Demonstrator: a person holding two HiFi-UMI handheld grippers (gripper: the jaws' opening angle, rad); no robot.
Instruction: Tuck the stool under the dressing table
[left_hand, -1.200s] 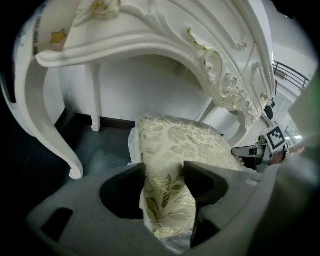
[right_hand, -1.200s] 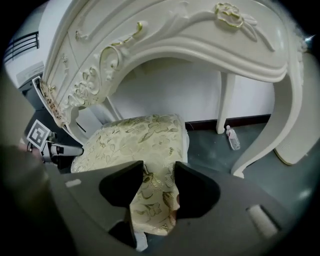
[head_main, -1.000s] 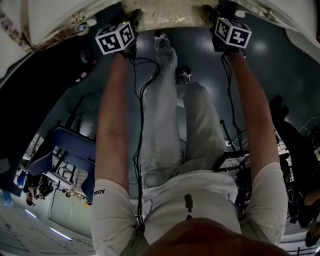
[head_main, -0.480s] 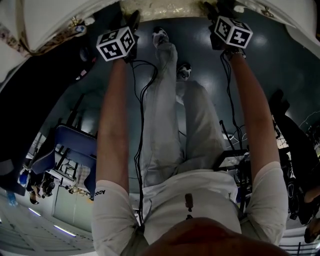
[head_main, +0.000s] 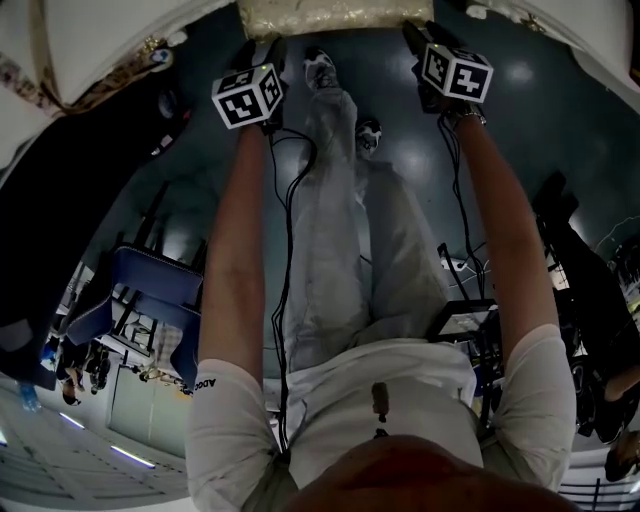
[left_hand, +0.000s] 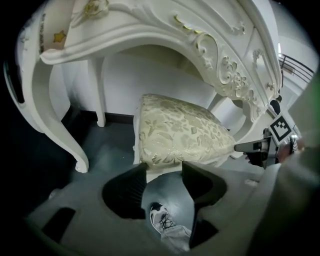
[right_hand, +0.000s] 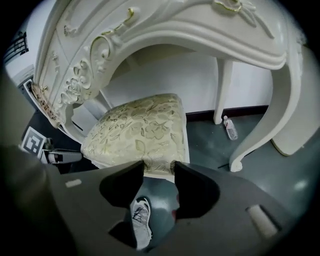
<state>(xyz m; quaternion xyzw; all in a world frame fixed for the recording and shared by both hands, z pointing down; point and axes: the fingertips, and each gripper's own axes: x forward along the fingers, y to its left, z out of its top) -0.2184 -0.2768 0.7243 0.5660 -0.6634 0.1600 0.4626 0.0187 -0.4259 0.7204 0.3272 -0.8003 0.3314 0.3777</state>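
Dressing table (left_hand: 150, 30): white, carved with gilt scrolls. Both gripper views show you its arch and curved legs, your head view only the edges of its top.
Stool (right_hand: 145, 127): the floral cushioned seat stands in the opening beneath that arch, its near edge just beyond both pairs of tips (your head view catches only a strip).
Left gripper (left_hand: 164, 172): released, jaws apart though just closing a little; between them you see only floor (left_hand: 165, 192) and your shoe (left_hand: 162, 220).
Right gripper (right_hand: 158, 167): likewise unclenched, jaws just narrowing, holding nothing.
Bottle (right_hand: 230, 128): 1, beside a table leg, in the right gripper view alone.
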